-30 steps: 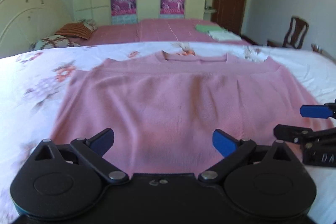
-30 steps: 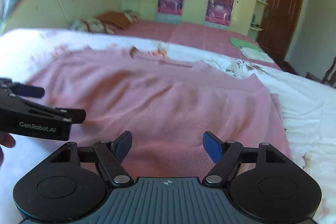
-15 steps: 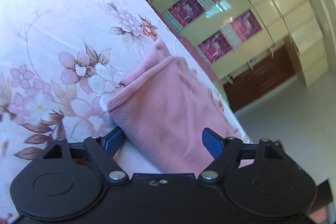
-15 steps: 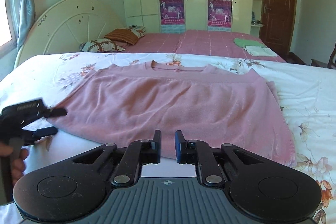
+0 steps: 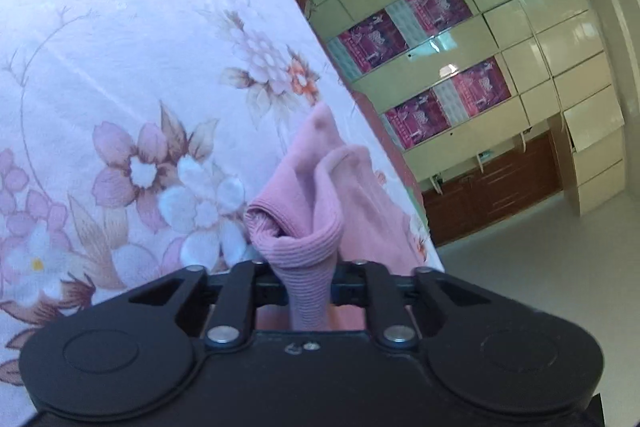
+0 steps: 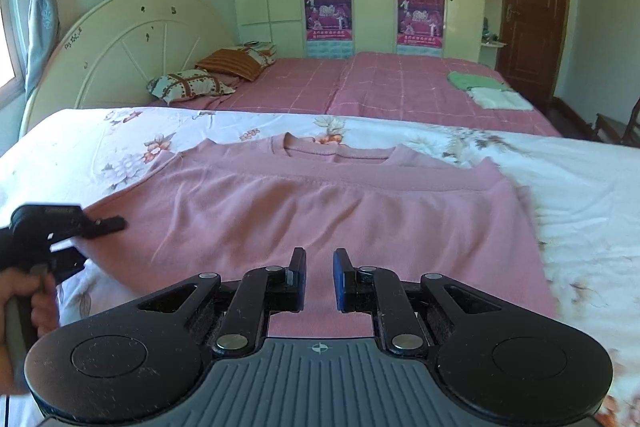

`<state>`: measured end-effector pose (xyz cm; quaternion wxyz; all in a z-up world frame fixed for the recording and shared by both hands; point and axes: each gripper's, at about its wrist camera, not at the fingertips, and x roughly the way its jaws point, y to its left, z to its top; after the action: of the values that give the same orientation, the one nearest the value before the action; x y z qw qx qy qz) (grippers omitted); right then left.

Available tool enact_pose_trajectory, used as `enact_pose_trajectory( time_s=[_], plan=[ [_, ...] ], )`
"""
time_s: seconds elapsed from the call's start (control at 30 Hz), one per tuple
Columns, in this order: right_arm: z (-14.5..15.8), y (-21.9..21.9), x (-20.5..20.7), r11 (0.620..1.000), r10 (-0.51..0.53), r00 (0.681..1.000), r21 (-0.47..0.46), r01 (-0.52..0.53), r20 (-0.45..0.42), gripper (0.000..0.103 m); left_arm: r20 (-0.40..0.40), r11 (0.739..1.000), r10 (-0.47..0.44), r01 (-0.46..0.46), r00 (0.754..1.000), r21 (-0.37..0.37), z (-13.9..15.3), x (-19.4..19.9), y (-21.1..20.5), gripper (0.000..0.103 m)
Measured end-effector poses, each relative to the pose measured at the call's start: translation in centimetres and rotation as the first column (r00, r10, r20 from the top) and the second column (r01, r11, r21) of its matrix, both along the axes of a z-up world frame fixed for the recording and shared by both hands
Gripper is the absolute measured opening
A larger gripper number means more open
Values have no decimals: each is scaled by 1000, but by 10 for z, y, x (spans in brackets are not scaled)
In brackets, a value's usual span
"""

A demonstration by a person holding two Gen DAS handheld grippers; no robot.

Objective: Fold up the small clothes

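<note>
A bed under a white floral sheet (image 6: 580, 187) carries the work. A pink sweater (image 6: 320, 211) lies flat across the sheet, its neckline toward the far edge of the bed and its hem toward the near edge, so its long axis runs near to far; the body spreads wide from left to right. Behind it stands a second bed with a pink checked cover (image 6: 380, 87), with two pillows (image 6: 188, 87) at its headboard end and folded green and white clothes (image 6: 484, 89) near its right edge. The left claw (image 5: 308, 287) is clamped on the ribbed hem at the sweater's near-left corner, bunching the fabric upward. The right claw (image 6: 320, 279) hovers over the near hem, nearly closed with a narrow gap, gripping nothing.
</note>
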<state>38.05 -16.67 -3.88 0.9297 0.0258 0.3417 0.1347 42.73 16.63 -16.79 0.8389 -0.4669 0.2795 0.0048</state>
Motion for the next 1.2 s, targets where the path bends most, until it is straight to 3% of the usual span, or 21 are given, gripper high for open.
enact_pose_trajectory(
  time_s=[0.1, 0.17, 0.2, 0.23, 0.27, 0.33, 0.4, 0.47, 0.53, 0.57, 0.63, 0.7, 0.8, 0.87, 0.93, 1.07, 1.2],
  plan=[
    [-22, 7, 31, 999, 4, 999, 34, -3, -34, 13, 66, 1000, 11, -11, 998, -6, 0, 1, -7, 59],
    [-34, 9, 47, 998, 21, 998, 63, -18, -53, 13, 38, 998, 8, -11, 999, 60, 4, 10, -17, 59],
    [-40, 10, 53, 997, 32, 998, 74, -28, -59, 13, 27, 996, 7, -9, 1000, 90, 7, 12, -22, 52],
    [-44, 11, 58, 996, 41, 997, 85, -35, -62, 13, 8, 993, 4, -5, 1000, 117, 7, 16, -24, 21],
    [-47, 11, 64, 995, 47, 997, 93, -42, -62, 13, -42, 991, 2, 4, 999, 136, 5, 18, -24, 9],
    [-53, 11, 72, 993, 58, 996, 111, -50, -68, 13, 2, 995, 20, -20, 1000, 93, 10, 10, -21, 8],
    [-58, 10, 77, 988, 79, 995, 138, -70, -61, 13, 75, 990, 5, -16, 997, 142, 26, 0, -26, 8],
    [-63, 10, 78, 980, 110, 993, 172, -101, -46, 13, 41, 986, -17, 10, 999, 168, 25, 5, -29, 8],
    [-82, 17, 86, 989, 107, 989, 110, -95, -103, 10, -33, 983, -19, 25, 999, 184, 15, 11, -27, 12],
    [-84, 16, 85, 988, 109, 992, 115, -100, -69, 10, -56, 985, -11, 21, 998, 170, 11, 11, -24, 13],
    [-82, 19, 85, 989, 119, 991, 97, -112, -68, 10, -41, 991, 1, 4, 999, 131, 9, 7, -18, 12],
    [-83, 14, 85, 986, 123, 990, 119, -114, -76, 10, -40, 986, -7, 13, 999, 166, 18, 7, -22, 9],
    [-85, 4, 90, 978, 128, 988, 175, -111, -90, 10, 33, 965, -70, 59, 997, 255, 55, 9, -47, 8],
    [-83, -4, 90, 969, 128, 987, 222, -105, -95, 10, 66, 936, -134, 104, 989, 338, 86, 15, -75, 8],
    [-74, -28, 86, 948, 58, 996, 317, -33, -70, 10, 89, 895, -226, 171, 970, 412, 113, 22, -110, 8],
    [-59, -102, 74, 867, -87, 995, 487, 103, -57, 10, 68, 773, -434, 332, 898, 541, 146, 36, -204, 8],
    [-48, -185, 62, 798, -196, 977, 564, 212, -88, 10, -11, 630, -590, 468, 807, 620, 136, 40, -306, 8]
  ],
)
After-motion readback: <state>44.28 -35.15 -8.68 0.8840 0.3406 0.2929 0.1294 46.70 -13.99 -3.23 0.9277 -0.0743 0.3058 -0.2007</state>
